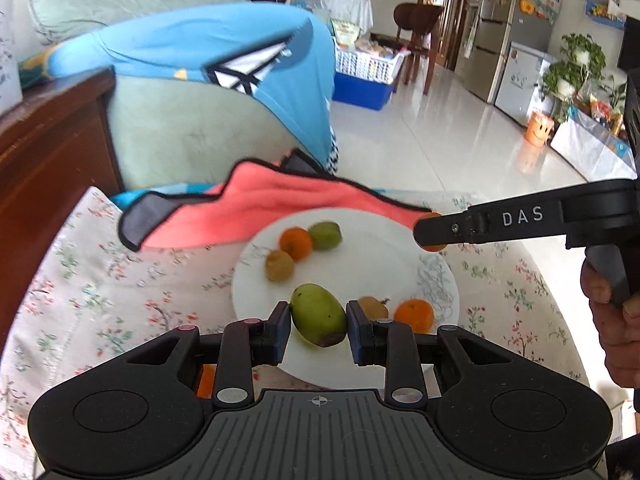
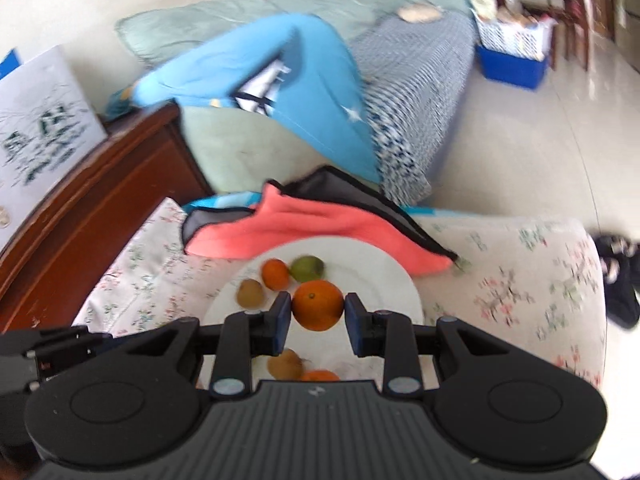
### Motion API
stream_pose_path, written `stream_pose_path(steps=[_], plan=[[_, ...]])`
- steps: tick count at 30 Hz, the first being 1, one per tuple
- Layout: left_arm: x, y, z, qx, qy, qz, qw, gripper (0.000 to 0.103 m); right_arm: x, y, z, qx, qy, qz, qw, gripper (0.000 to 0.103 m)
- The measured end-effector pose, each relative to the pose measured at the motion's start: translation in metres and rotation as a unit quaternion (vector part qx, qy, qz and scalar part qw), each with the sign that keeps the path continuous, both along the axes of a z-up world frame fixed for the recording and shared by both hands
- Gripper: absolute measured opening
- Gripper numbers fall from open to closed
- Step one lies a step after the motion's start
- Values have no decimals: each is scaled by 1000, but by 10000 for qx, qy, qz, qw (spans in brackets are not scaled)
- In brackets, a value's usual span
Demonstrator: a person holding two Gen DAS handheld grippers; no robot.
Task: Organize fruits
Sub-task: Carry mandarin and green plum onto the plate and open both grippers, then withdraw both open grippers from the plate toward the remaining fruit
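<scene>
While your left gripper [image 1: 318, 322] hangs over the near rim of the white plate [image 1: 372, 248], its fingers [image 1: 280, 330] are closed on the sides of a green mango [image 1: 318, 320], which sits lengthwise between the pads. On the plate's far left part lie three fruits close together: a brown kiwi [image 1: 279, 265], a small orange [image 1: 295, 243] and a green fruit [image 1: 325, 235]. Near the plate's right side, just past your left gripper's right finger, sit another brown kiwi [image 1: 373, 307] and a second orange [image 1: 415, 314]. The plate rests on a desk covered with a floral cloth [image 1: 100, 280]. A pink towel with a black border [image 1: 256, 208] lies along the desk's far edge and overlaps the plate's far rim, so it crowds the space behind the three grouped fruits. A sofa draped with a blue cloth [image 1: 192, 44] stands beyond the far edge, and a dark wooden cabinet [image 1: 44, 152] rises at the desk's left edge.

Your right gripper [image 2: 318, 312] reaches in from the right, above the plate's middle, and its fingers [image 2: 354, 316] clamp a large orange [image 2: 318, 305] held clear of the plate. Your right hand [image 1: 616, 312] grips the handle at the desk's right edge.
</scene>
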State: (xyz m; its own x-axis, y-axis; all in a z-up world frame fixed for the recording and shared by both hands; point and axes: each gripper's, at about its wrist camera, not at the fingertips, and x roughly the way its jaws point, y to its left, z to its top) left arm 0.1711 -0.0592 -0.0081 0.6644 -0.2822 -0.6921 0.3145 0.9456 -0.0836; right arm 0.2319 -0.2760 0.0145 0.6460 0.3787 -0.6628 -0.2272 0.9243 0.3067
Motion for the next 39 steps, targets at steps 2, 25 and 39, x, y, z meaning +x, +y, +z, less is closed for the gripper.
stream_pose_path(steps=[2,25,39], plan=[[2,-5,-4,15,72,-5,10000,27,2,-3,-5,30,112,-36,9999,30],[11,-18,-7,-122,241,294,9992,39,9,-10,-24,262,558,-297,9977,32],[2,24,32,-154,-11,1011,9948,70,3,-3,-16,249,412,-114,9988,32]])
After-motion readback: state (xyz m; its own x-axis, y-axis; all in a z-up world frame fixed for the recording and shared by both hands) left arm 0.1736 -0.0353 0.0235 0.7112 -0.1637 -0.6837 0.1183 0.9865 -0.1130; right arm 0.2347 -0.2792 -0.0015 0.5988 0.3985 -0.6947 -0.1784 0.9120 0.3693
